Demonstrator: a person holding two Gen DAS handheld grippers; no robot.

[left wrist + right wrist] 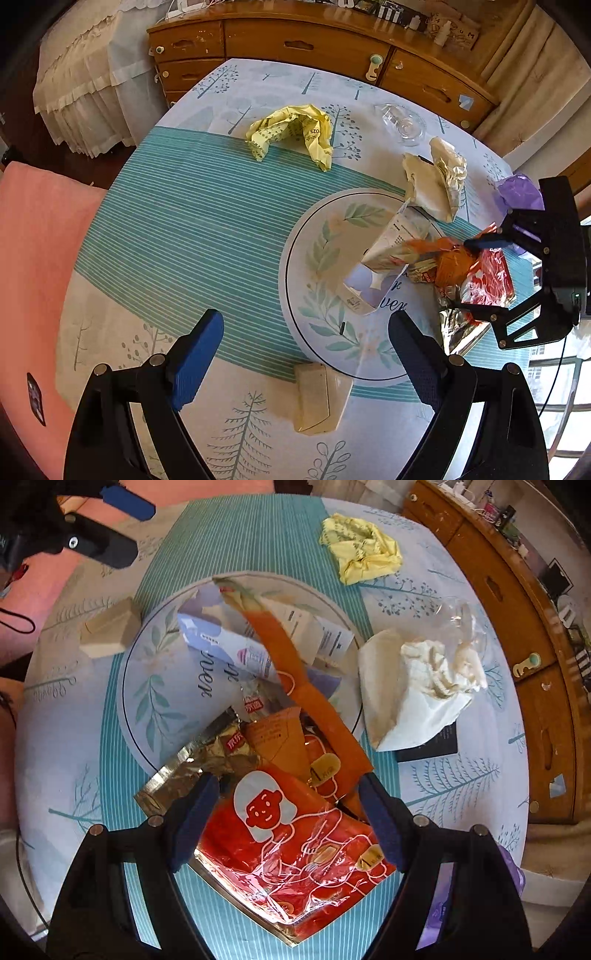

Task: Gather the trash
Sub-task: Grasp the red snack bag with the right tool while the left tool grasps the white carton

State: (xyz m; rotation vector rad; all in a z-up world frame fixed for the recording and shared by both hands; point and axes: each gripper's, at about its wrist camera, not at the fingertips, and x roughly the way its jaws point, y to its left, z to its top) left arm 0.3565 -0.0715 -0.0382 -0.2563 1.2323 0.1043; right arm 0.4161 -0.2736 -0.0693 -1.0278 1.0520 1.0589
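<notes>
A red snack bag (295, 849) lies on the table between the fingers of my right gripper (290, 805), which points steeply down and stands open astride it; the pads do not visibly press. Orange wrappers (280, 738) and a silver foil wrapper (192, 764) pile against the bag. A white carton (395, 240) lies on the round leaf-print mat (317, 236). My left gripper (306, 332) hangs open and empty above a small beige box (317, 398). Farther off lie crumpled yellow paper (291, 133) and crumpled white paper (432, 181). A purple bag (521, 192) hangs by the right gripper (476, 275).
The table (184, 221) has a teal-striped, tree-print cloth. Clear plastic (402, 122) sits near its far edge. A wooden dresser (332, 40) stands behind the table and a pink cushion (37, 258) lies to the left. A black flat object (432, 746) pokes out from under the white paper.
</notes>
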